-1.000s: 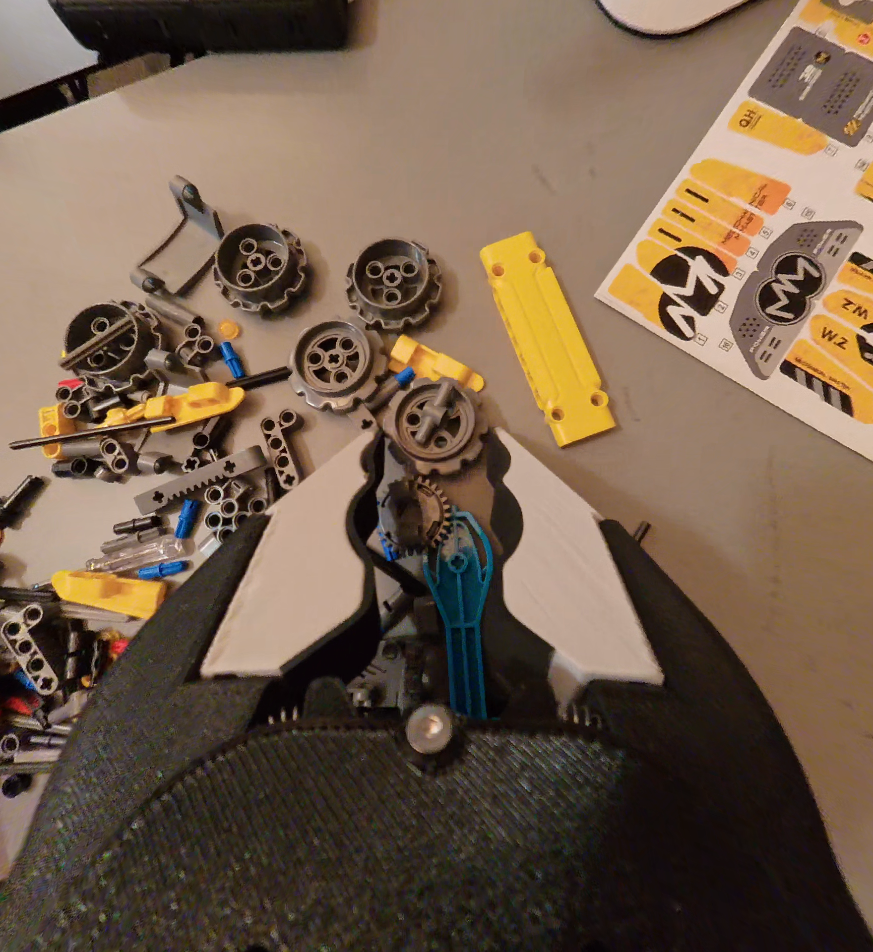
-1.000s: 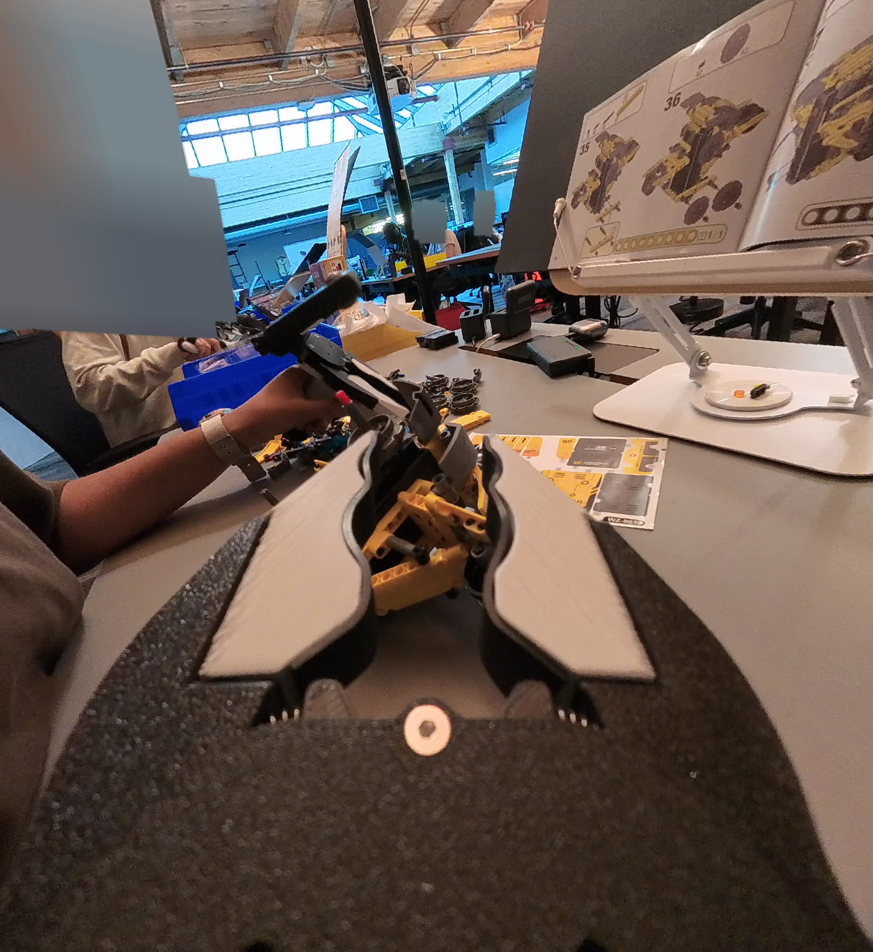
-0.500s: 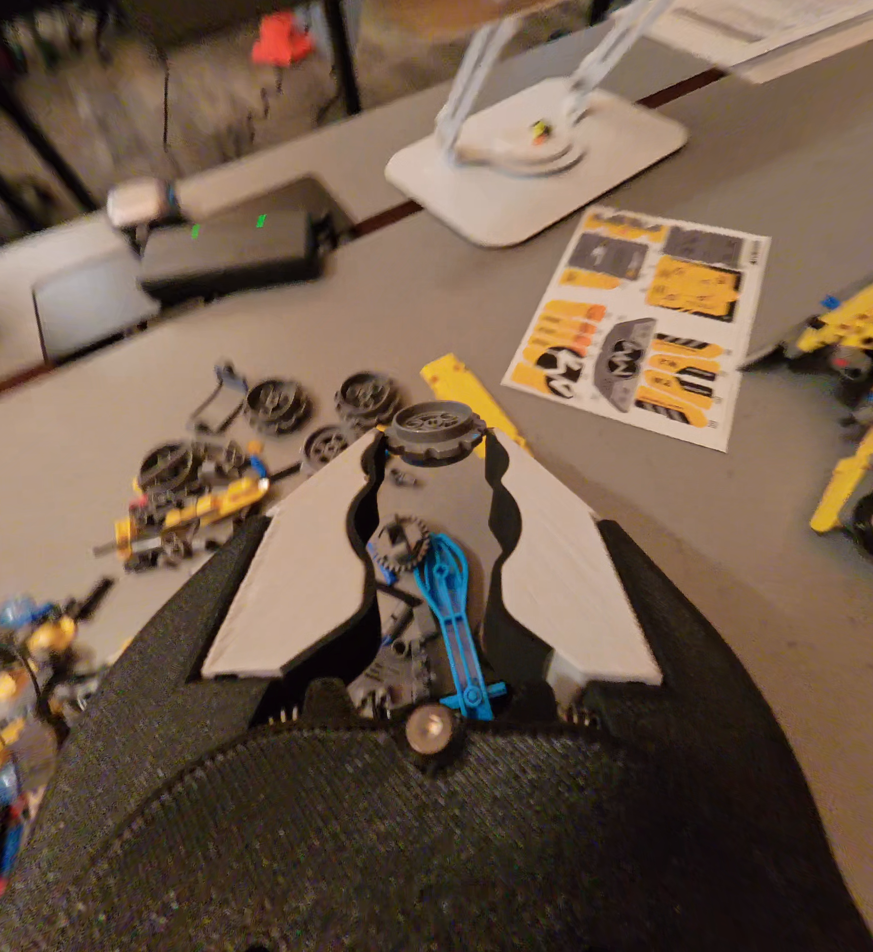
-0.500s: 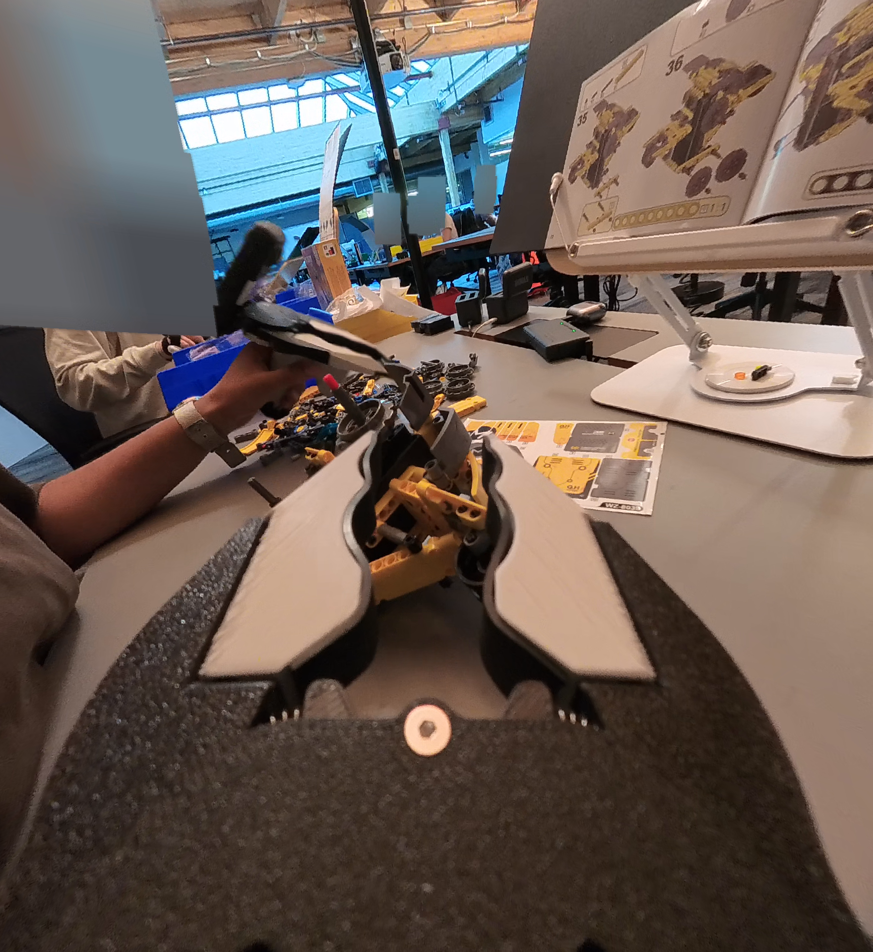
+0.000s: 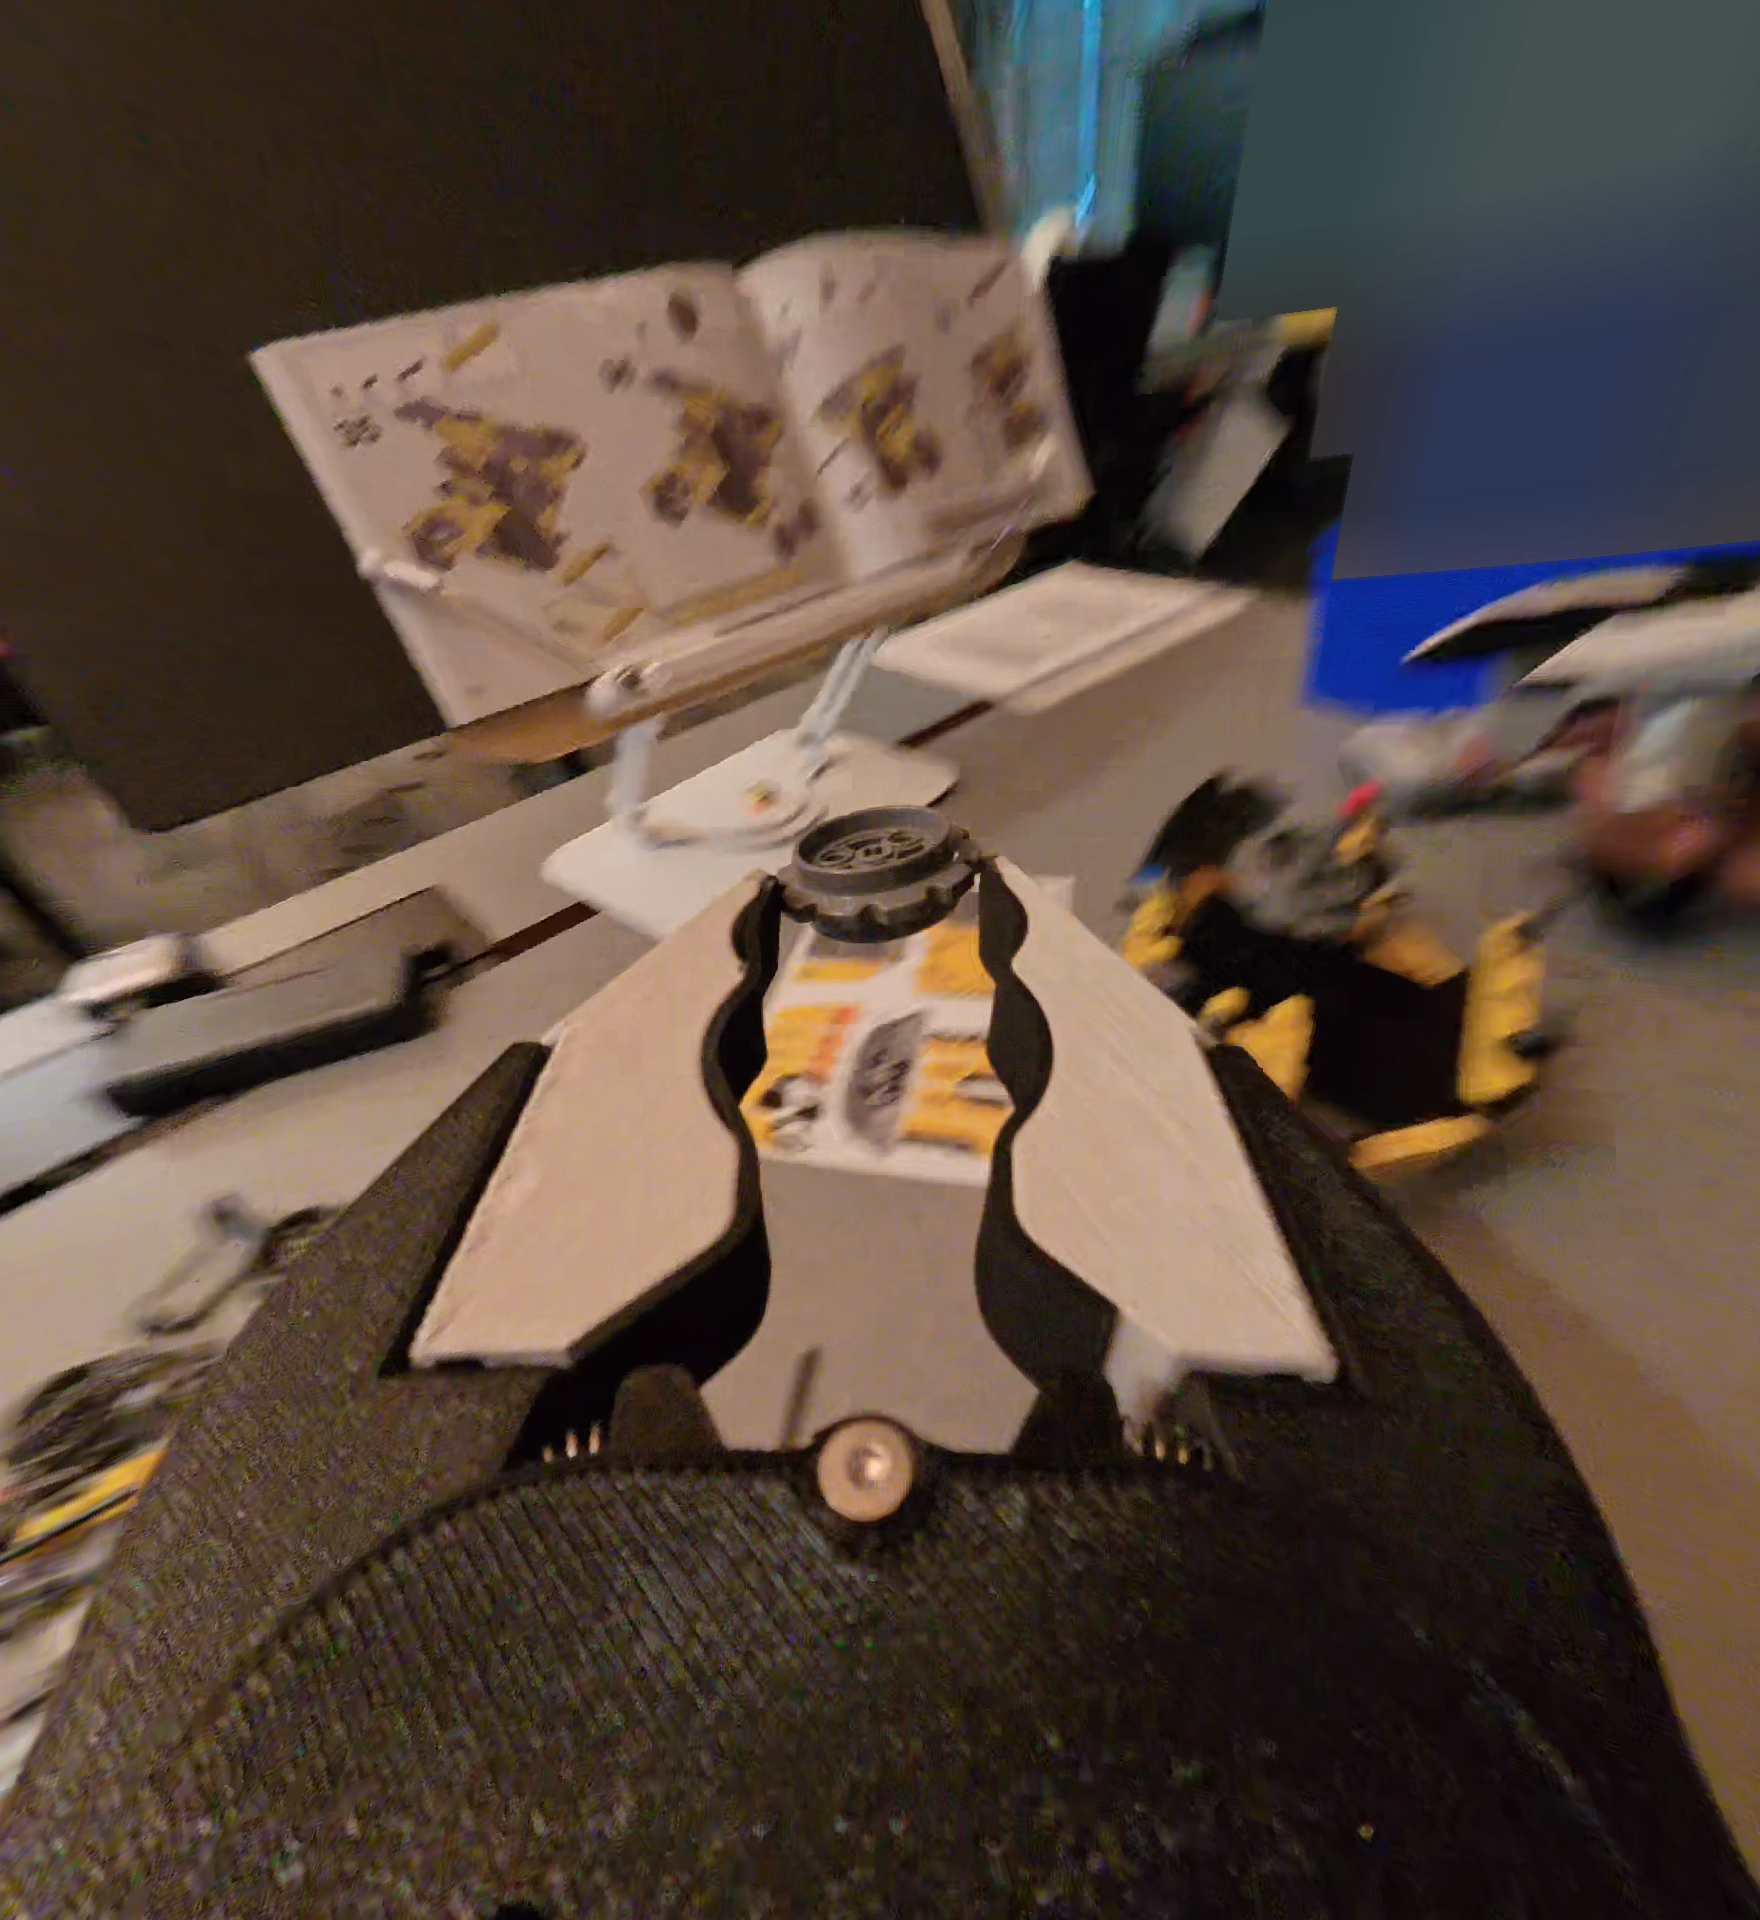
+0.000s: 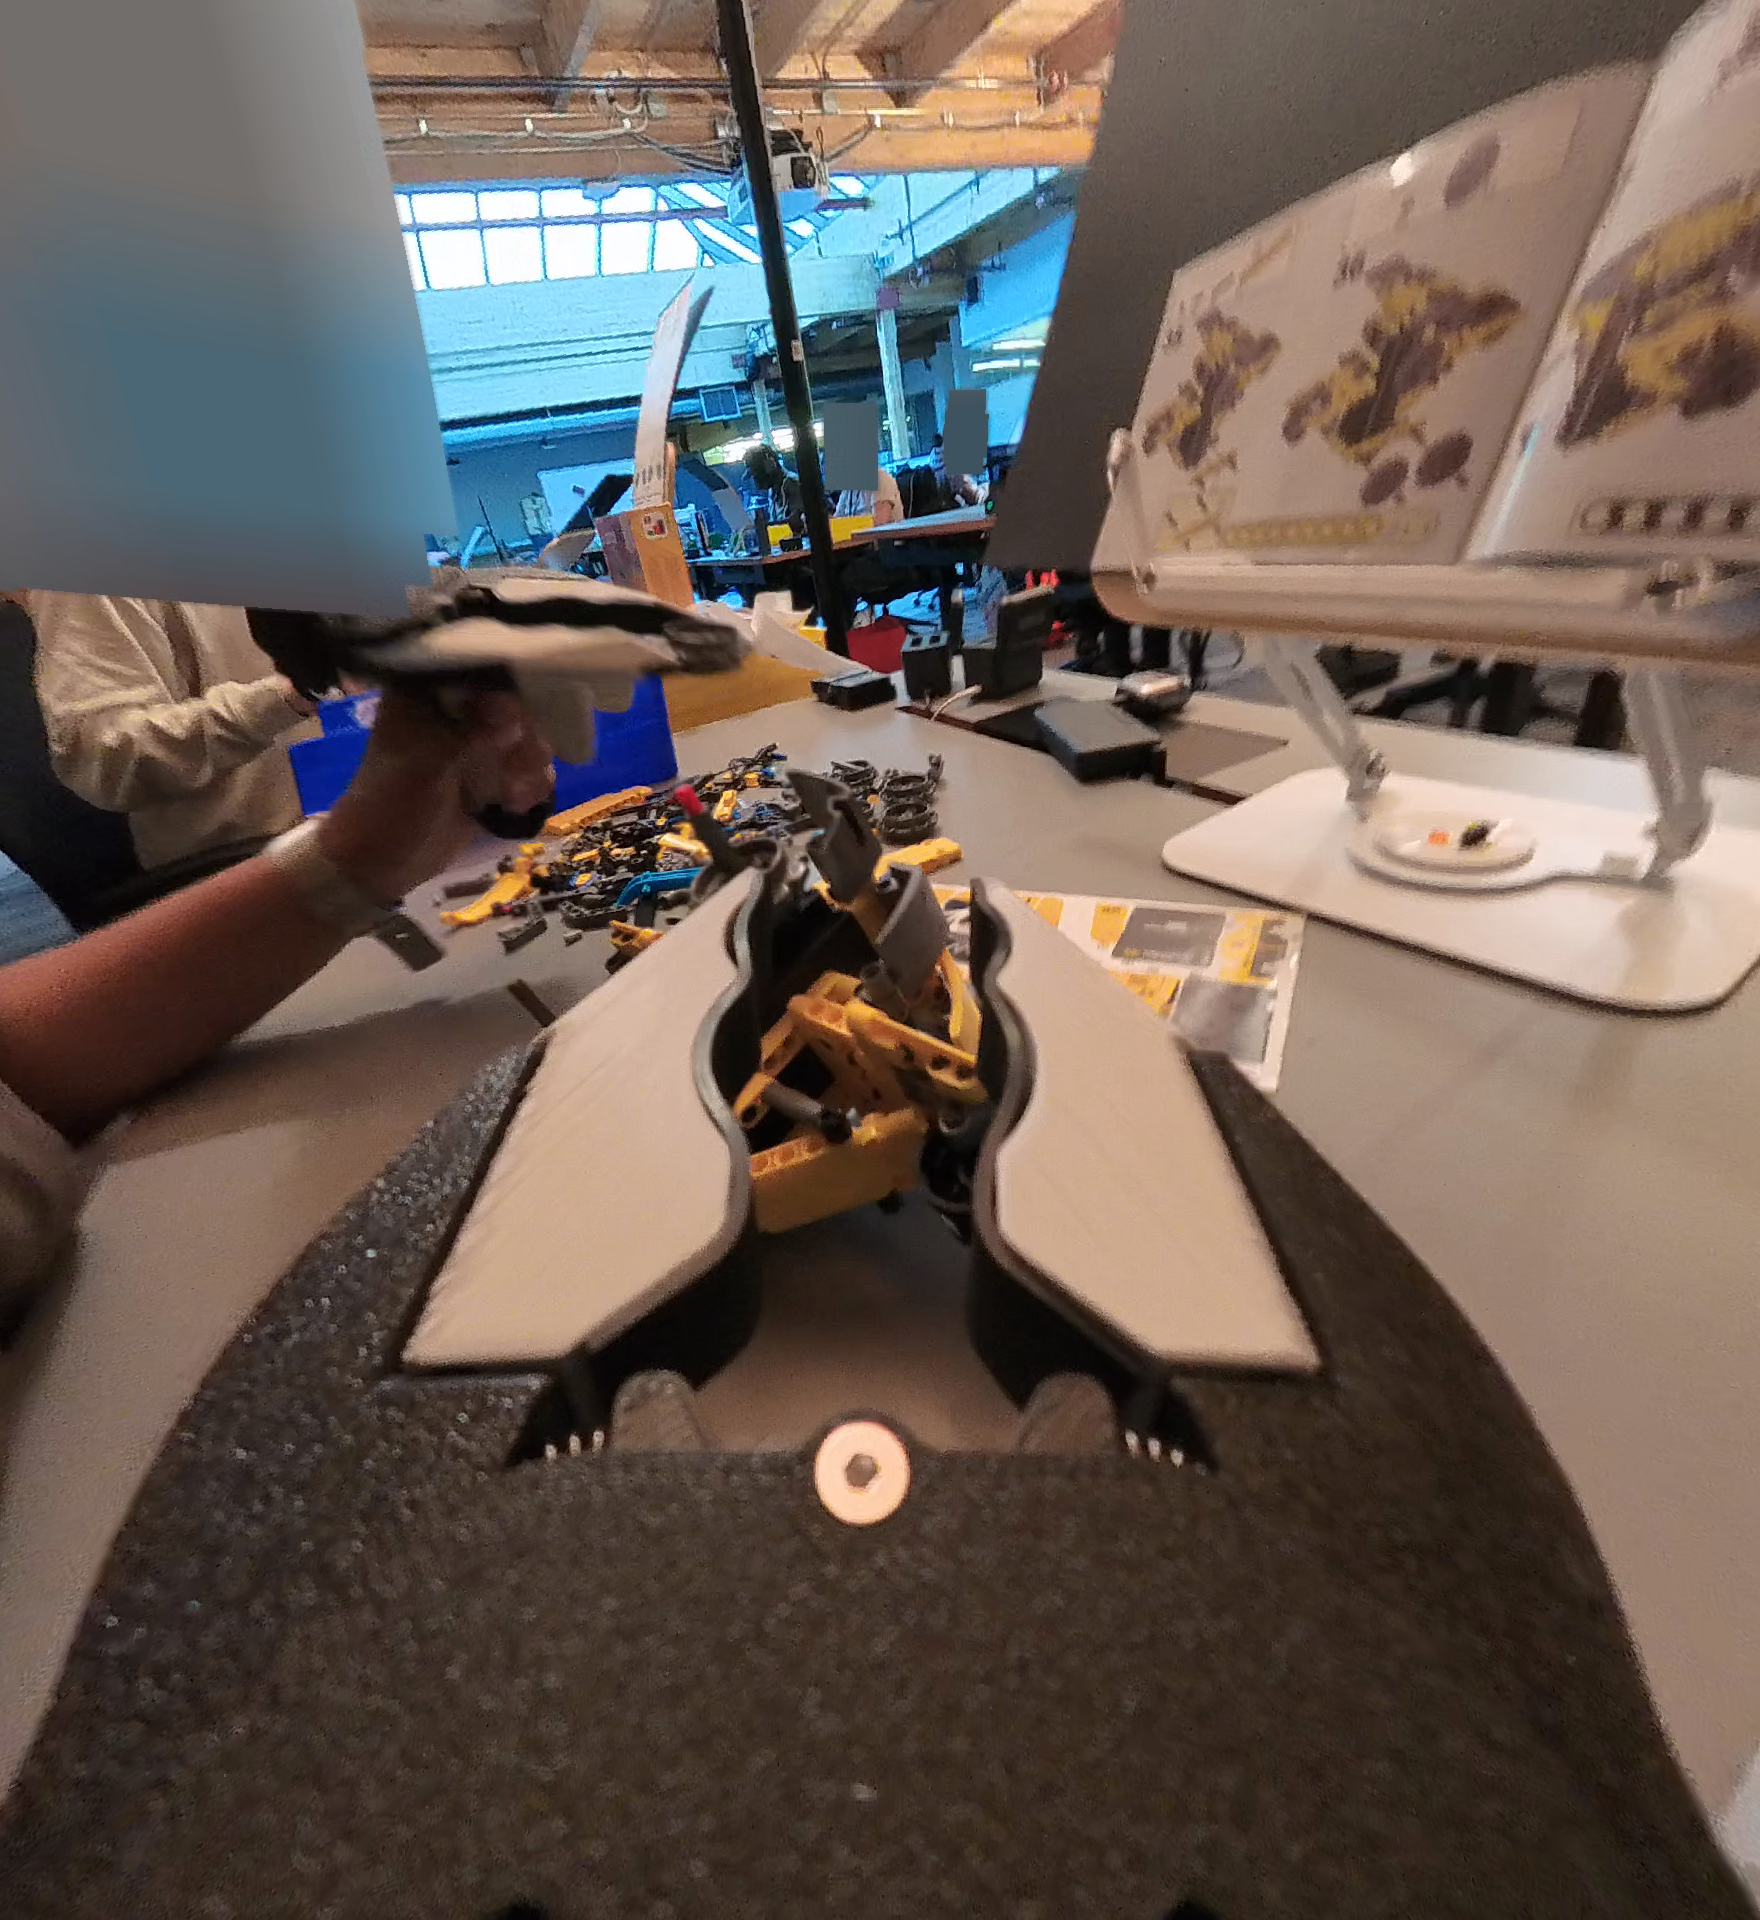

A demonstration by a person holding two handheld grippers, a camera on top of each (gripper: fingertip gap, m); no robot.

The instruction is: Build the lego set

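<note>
My left gripper (image 5: 876, 883) is shut on a dark grey toothed wheel (image 5: 874, 871), pinched flat between its fingertips and held up above the table. In the right wrist view the left gripper (image 6: 543, 639) shows raised at the left in a person's hand. My right gripper (image 6: 860, 925) is shut on a yellow and black brick-built model (image 6: 850, 1070), which fills the gap between its fingers low over the table. The same model (image 5: 1343, 977) shows blurred at the right of the left wrist view. A pile of loose grey, black and yellow parts (image 6: 689, 842) lies behind the right gripper.
An open instruction booklet on a white stand (image 6: 1499, 862) stands at the right rear. A yellow sticker sheet (image 6: 1188, 956) lies flat past the right gripper. A black box (image 6: 1094, 732) and a blue bin (image 6: 627, 743) sit farther back. A person's forearm (image 6: 159, 997) crosses the left. About 20 centimeters separates my left fingertips from my right.
My left gripper has lifted the grey wheel off the parts pile, tilted up and swung right towards the booklet and the model. My right gripper has stayed put with the model.
</note>
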